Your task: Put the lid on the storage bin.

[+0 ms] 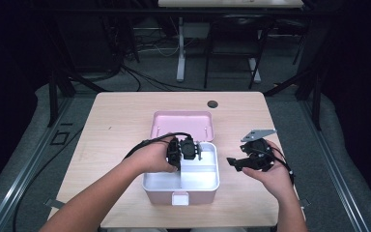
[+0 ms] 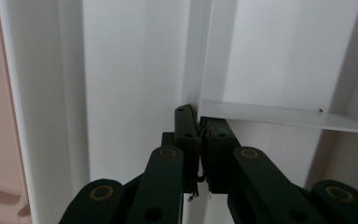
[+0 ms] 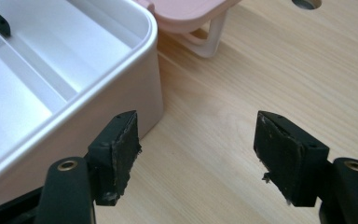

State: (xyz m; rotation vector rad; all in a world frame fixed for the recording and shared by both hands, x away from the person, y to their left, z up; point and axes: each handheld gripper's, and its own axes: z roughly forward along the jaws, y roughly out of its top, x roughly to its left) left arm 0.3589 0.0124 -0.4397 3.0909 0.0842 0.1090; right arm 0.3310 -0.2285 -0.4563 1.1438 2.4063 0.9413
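A: Looking at the left hand-held gripper [image 1: 186, 147] first. Holding anything?

B: Reaching down into the tray [image 1: 207, 183] of the pink box [image 1: 181, 193], and pinching the thin white divider [image 2: 200, 56] right at the spot where a cross wall is branching off. Closing down to a narrow slit in the left gripper view [image 2: 199, 116], with just that wall edge running in between the pads.

A: And sitting where, that box?

B: Standing near the front middle of the worktop [image 1: 125, 116], just ahead of the person. Lying open, with the pink lid [image 1: 182, 123] resting flat behind it and touching its far edge.

A: Turning to the right hand-held gripper [image 1: 232, 162]. Gripping something too?

B: Gripping nothing. Gaping wide, with bare wood showing between the pads [image 3: 196, 140]. Hovering just to the right of the box, clear of it, and pointing towards its side wall [image 3: 98, 107].

A: Touching the wall?

B: Staying just beside it in the right gripper view, though hard judging contact from there.
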